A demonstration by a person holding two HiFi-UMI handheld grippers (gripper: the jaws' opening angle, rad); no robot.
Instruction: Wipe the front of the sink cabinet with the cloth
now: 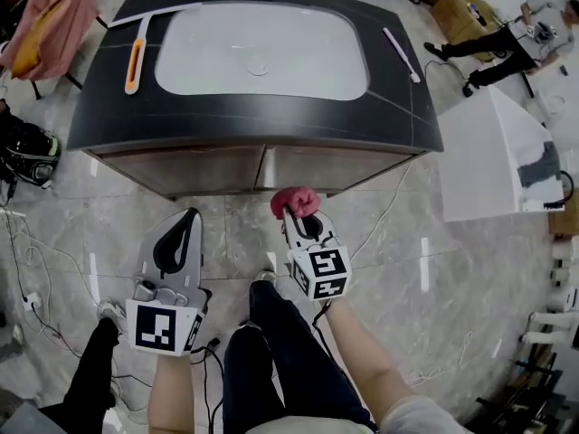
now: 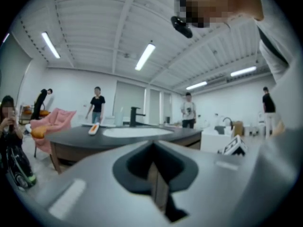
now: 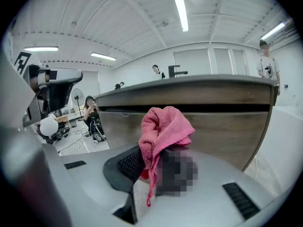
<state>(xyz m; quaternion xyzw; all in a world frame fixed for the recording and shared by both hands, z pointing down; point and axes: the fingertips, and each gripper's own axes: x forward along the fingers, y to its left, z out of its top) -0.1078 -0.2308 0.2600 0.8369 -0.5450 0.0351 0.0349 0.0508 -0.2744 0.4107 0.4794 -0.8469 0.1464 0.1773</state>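
The sink cabinet has a dark top (image 1: pixel 118 116) with a white basin (image 1: pixel 262 48) and a brown wooden front (image 1: pixel 262 172) (image 3: pixel 208 122). A bunched pink cloth (image 1: pixel 294 202) (image 3: pixel 163 129) is clamped in my right gripper (image 1: pixel 298 213) (image 3: pixel 156 162), which is shut on it a short way in front of the cabinet front, not touching. My left gripper (image 1: pixel 178 233) (image 2: pixel 154 174) hangs lower left, shut and empty, apart from the cabinet.
An orange-handled tool (image 1: pixel 134 61) and a white stick (image 1: pixel 401 54) lie on the countertop by the black faucet (image 2: pixel 135 115). A white box (image 1: pixel 493 156) stands right of the cabinet. Cables (image 1: pixel 36 287) trail on the tiled floor. Several people stand around.
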